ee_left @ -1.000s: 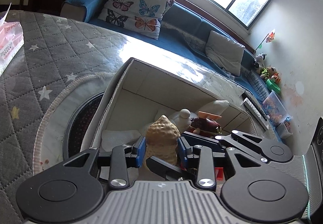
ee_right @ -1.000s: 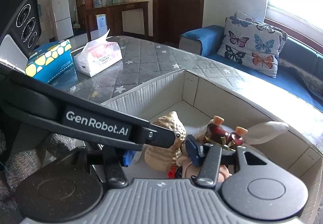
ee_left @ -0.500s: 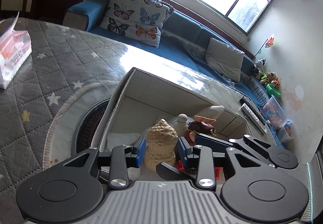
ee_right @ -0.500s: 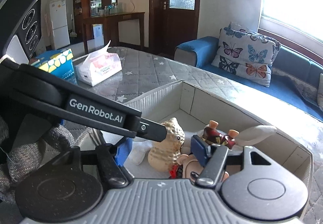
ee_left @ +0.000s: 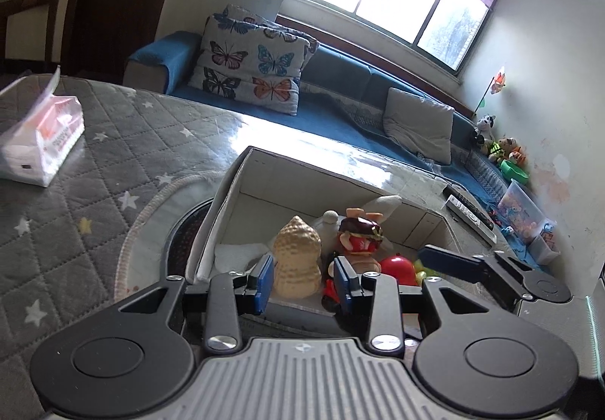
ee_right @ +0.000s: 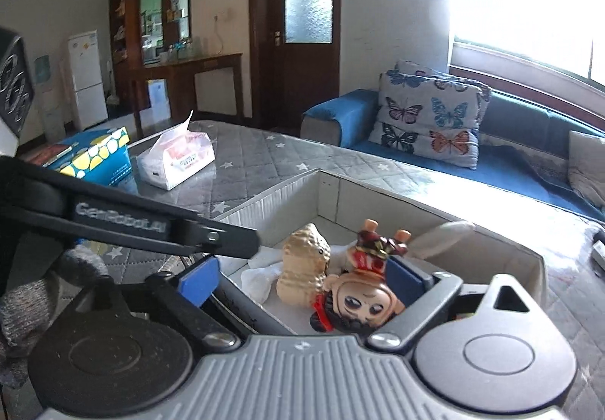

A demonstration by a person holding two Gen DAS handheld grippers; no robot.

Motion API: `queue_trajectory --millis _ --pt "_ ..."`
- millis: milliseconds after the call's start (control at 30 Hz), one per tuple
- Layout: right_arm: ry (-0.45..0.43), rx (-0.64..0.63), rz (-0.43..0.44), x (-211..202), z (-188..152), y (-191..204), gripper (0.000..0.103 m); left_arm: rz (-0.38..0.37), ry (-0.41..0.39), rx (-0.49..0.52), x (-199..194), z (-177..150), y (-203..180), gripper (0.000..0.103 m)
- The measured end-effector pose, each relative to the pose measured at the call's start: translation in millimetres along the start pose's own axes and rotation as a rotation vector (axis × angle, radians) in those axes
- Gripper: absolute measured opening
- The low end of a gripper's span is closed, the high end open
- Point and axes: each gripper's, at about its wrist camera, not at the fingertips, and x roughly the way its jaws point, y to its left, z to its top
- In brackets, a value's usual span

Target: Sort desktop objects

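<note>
The tan ribbed peanut-shaped figure [ee_left: 297, 256] stands inside the white cardboard box [ee_left: 242, 170] on my grey star-quilted bench [ee_left: 113, 140]. My left tool [ee_left: 302, 278] and right tool [ee_right: 302, 278] gape, both released. "GenRobot.AI" marks the left one's arm.

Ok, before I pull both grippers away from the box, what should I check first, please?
1. Left gripper open: ok, jaws spread on either side of the peanut toy.
2. Peanut toy upright inside the cardboard box: ok.
3. Right gripper open: ok.
4. Doll figure free of the right gripper's pad: cannot tell, it lies close beside it.
5. Grippers apart from each other: not ok, the left one crosses close over the right one, so withdraw them one at a time.
</note>
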Motion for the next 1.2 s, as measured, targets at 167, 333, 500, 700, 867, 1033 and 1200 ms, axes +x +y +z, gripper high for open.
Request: queue_trajectory --millis 167,333,500,700,867,1033,1200 --pt "-0.018 0.044 -0.032 -15.8 -7.9 -1.9 0.103 0.011 -0.024 0.008 -19.5 -10.8 -2.6 0.037" --pt "-0.027 0.093 -0.076 -29.4 -16.7 -1.3 0.103 0.034 -0.040 0.046 -34.9 -24.9 -8.3 0.038" --pt "-0.048 0.089 -0.118 -45.0 -28.7 4.6 0.103 0.063 -0.039 0.062 -45.2 -37.2 -12.9 0.038" --pt "-0.044 0.153 -0.149 -59.7 -42.5 2.5 0.103 0.122 -0.027 0.060 -53.0 -51.1 -14.9 0.038" --pt "-0.031 0.210 -0.172 -68.9 -58.4 -1.8 0.103 0.176 -0.016 0.074 -57.0 -64.4 -15.9 0.039" --pt "-0.024 0.244 -0.176 -74.5 -70.1 -1.6 0.103 0.221 -0.004 0.094 -59.5 -78.8 -19.4 0.039" --pt "-0.021 0.261 -0.171 -81.9 -81.5 3.0 0.103 0.247 -0.011 0.128 -64.6 -91.2 -25.7 0.039"
